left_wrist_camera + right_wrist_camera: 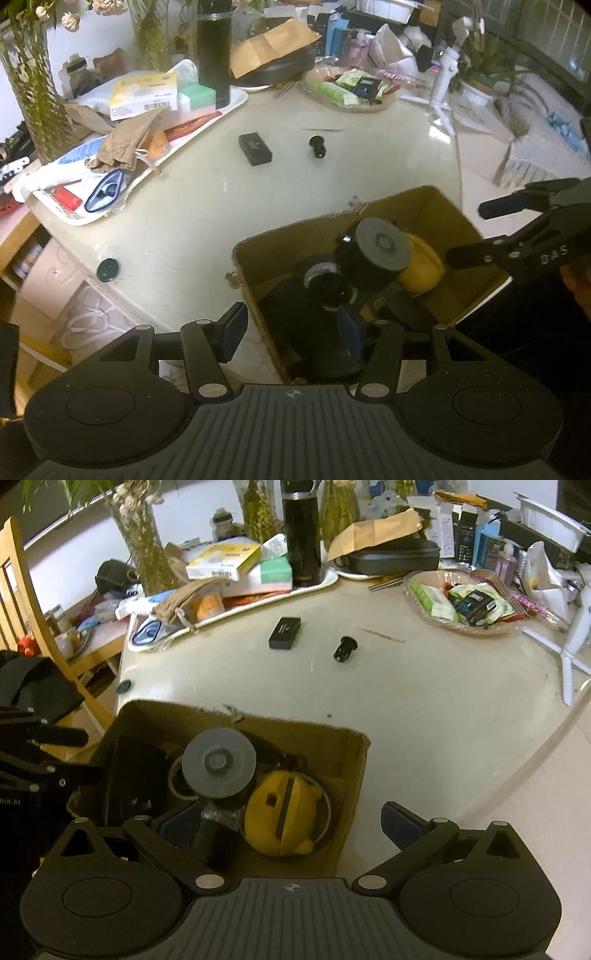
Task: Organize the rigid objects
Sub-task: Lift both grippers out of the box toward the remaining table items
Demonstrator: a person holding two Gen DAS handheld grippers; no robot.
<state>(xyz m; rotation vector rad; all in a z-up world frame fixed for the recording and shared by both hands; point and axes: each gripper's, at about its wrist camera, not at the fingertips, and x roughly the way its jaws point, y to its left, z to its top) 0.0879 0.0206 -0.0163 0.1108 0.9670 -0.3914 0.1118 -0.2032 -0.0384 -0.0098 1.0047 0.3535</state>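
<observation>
Both claws hover empty over the cardboard box (354, 760): right claw (291, 825) wide open, left claw (291, 332) partly open. Black block (284, 632) lies ahead on the counter (424, 709), long axis running away; right claw seems slightly nearer.

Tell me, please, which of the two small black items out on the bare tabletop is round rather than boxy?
The black plug, lying on its side right of the flat rectangular black case, is round, a short cylinder with a flared end.

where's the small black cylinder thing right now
The small black cylinder lies on the bare table beyond the cardboard box, just right of the flat black case.
</observation>
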